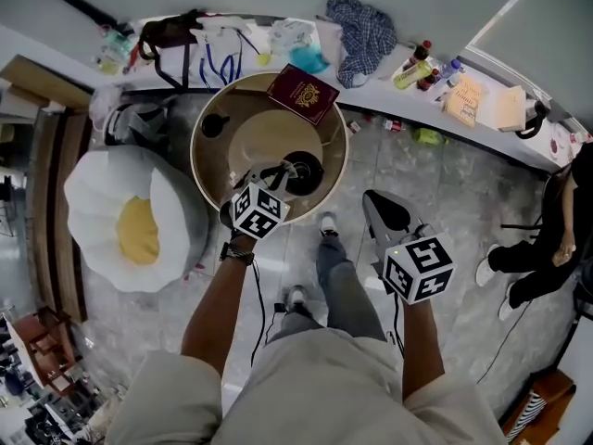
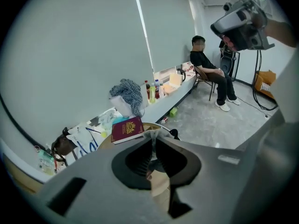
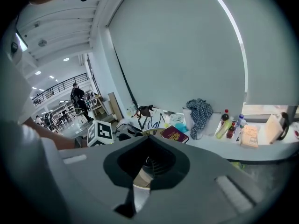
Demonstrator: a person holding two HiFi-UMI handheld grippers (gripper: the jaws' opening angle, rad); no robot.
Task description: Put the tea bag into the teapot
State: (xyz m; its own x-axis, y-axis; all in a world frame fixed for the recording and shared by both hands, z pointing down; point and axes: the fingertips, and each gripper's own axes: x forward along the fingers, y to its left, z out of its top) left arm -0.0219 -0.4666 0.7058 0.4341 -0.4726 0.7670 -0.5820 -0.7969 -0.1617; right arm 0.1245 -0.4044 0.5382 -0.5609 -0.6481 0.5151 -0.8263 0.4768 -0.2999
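The left gripper (image 1: 275, 176) reaches in over the near edge of the round table (image 1: 264, 133); its jaws are pressed together, and from its own view a small pale, crumpled scrap, which looks to be the tea bag (image 2: 160, 133), is pinched at their very tips. Holding it by the tips leaves the soft bag free below the jaws, which suits lowering it into a narrow mouth. The teapot (image 1: 306, 176) stands just inside the table's near edge, touching or just beside the jaw tips as seen from above; it is dark, glossy and round-bodied, so the bag is at the pot and not yet clearly inside it.

The right gripper (image 1: 375, 202) hangs off the table to the right of its near edge, over the tiled floor; its jaws are closed on nothing, their ribbed pads meeting in a peak. It is likely parked there to stay out of the left one's way, since the pot needs no steadying for so light a load.

A dark red book (image 1: 303, 93) with a gold crest lies flat at the table's far edge, overhanging the rim a little and well apart from the pot. The table top is smooth tan with a paler raised rim; both grippers are matt grey plastic, each carrying a cube with black-and-white square markers.

The next move, as I judge it, is a small drop and a release over the pot's opening.
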